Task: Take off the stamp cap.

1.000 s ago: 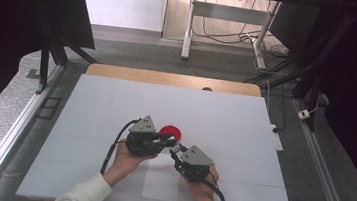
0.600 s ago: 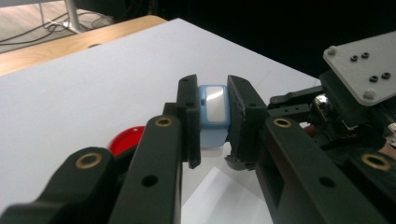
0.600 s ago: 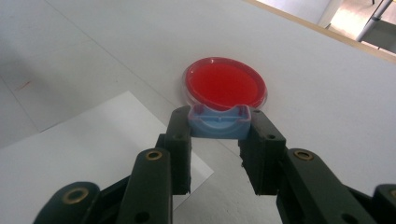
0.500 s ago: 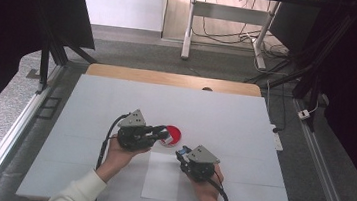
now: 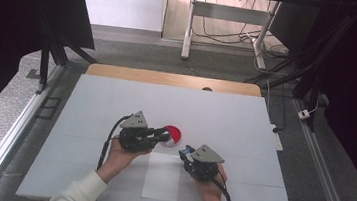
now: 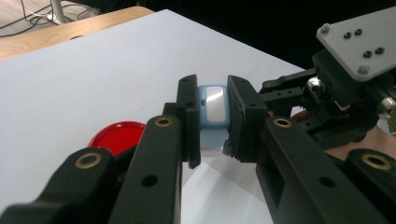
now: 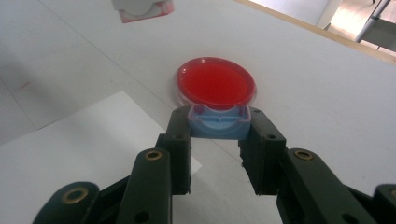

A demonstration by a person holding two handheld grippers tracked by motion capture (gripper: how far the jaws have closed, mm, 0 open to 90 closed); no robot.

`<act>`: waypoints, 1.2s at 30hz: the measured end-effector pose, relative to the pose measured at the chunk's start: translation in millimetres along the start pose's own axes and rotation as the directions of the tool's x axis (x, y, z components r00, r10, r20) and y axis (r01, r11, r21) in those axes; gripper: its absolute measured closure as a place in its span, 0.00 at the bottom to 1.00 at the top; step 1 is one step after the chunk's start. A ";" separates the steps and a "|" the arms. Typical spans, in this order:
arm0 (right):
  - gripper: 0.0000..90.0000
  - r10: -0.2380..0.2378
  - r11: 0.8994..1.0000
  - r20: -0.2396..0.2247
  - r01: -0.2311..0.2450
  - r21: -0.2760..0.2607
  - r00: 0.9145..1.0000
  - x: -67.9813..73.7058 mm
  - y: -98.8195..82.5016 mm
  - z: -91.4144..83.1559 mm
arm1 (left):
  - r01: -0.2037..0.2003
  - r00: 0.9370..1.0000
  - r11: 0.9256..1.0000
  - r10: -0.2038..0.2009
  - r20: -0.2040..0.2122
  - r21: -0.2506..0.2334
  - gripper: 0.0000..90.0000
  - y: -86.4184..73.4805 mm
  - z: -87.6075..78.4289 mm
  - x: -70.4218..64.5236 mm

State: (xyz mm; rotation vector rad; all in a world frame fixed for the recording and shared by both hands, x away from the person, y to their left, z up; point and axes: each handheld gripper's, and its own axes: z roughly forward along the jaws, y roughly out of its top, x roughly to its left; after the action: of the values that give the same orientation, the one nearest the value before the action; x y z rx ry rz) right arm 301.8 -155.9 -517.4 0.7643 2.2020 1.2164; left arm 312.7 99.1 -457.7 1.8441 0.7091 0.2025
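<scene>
Left gripper (image 6: pixel 214 123): clamped on pale blue plastic piece with white face (image 6: pixel 212 107), held off the white table (image 5: pixel 244 122) | Right gripper (image 7: pixel 218 135): clamped on blue open-topped plastic piece (image 7: pixel 218 122), just before red round lid (image 7: pixel 215 83) | Lid: flat on table, beside white paper sheet (image 5: pixel 162 177) | Grippers: near each other, apart

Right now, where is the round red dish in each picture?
High view: the red dish lies near the table's middle, partly behind the left gripper.
Left gripper view: the dish sits low on the left, beside the jaws.
Right gripper view: the dish is at the centre, just beyond the jaws.
Shared landmark: the white paper sheet on the table.
</scene>
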 end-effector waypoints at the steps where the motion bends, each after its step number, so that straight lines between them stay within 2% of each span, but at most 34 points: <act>1: 0.72 0.007 1.000 0.001 -0.007 0.000 1.000 -1.4 -0.3 -1.5 | 0.001 1.000 1.000 -0.001 0.003 0.003 0.84 0.0 0.0 0.2; 9: 0.72 0.035 0.999 -0.014 -0.035 0.004 0.999 -13.4 -6.7 -13.9 | -0.003 1.000 1.000 0.003 0.014 0.021 0.84 -1.1 2.7 0.0; 26: 0.72 0.072 0.997 0.019 -0.073 0.015 0.997 -39.6 -26.4 -44.9 | -0.005 1.000 1.000 0.005 0.018 0.027 0.84 -1.9 2.5 1.6; 36: 0.72 0.100 0.995 0.080 -0.101 0.008 0.992 -59.5 -42.4 -75.2 | -0.012 1.000 0.999 0.011 0.021 0.030 0.84 -1.9 2.8 1.9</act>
State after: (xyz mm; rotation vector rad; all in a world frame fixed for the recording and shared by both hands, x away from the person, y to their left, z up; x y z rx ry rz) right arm 284.8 -259.0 -509.3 0.9224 2.1305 1.2002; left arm 314.8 98.4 -460.9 1.8767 0.6905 0.1806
